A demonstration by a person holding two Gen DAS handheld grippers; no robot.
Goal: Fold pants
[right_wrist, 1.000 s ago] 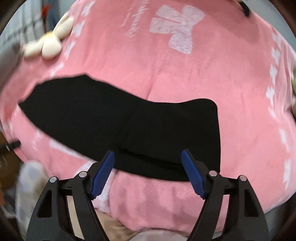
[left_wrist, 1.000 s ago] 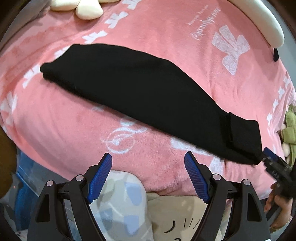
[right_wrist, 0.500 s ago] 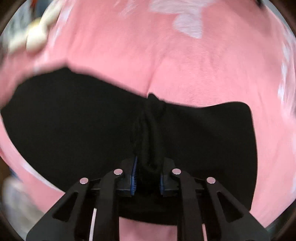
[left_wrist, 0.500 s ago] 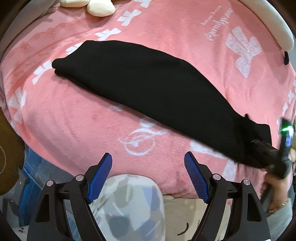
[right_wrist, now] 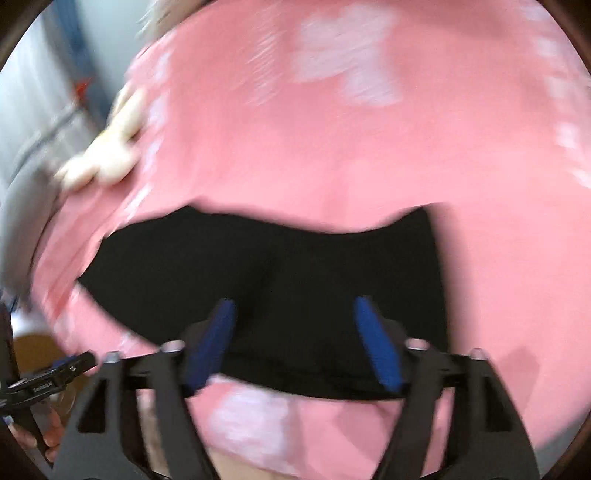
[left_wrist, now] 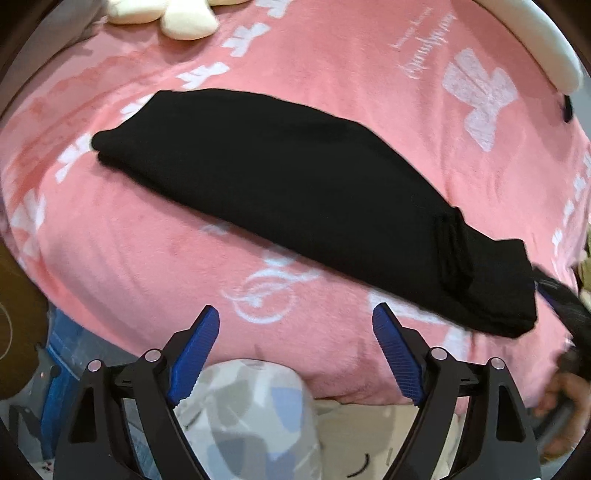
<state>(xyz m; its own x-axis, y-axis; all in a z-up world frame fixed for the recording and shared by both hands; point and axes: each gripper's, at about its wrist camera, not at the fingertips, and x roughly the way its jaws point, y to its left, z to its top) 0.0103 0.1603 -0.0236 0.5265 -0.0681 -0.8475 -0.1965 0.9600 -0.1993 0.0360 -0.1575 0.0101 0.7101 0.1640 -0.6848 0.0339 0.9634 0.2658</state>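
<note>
- Nearest in the left wrist view, the left gripper (left_wrist: 295,325) hangs over the front edge of the bed, its blue-padded fingers (left_wrist: 192,350) spread wide and still opening, with nothing between them.
- Just under it lie a pillow with grey and blue patches (left_wrist: 251,417) and a cream cushion with thin black line marks (left_wrist: 365,435); neither touches the fingers.
- The right gripper (right_wrist: 295,328) hovers over the near end of the pants, its jaws opening, the pads apart from the cloth; the frame is smeared by motion.
- At the lower left of the right wrist view the other tool's black body (right_wrist: 44,380) bears a small white label, too blurred to read, with a hand (right_wrist: 40,435) below it.
- The black pants (left_wrist: 295,192) lie folded lengthwise into a long band, slanting across the pink blanket (left_wrist: 110,266) from upper left to lower right, with a bunched ridge near the right end.
- Just in front of the pants the blanket carries a white swirl emblem (left_wrist: 266,291); no letters in it can be made out.
- Beyond the pants, white script lettering (left_wrist: 424,55) runs slantwise on the blanket, too distorted to read, beside a large white bow print (left_wrist: 480,96).
- Farthest off, cream plush shapes (left_wrist: 188,22) rest at the blanket's top edge and a long cream bolster (left_wrist: 535,48) curves along the upper right.
- At the right margin a yellowish plush thing (left_wrist: 585,269) shows only in part.
</note>
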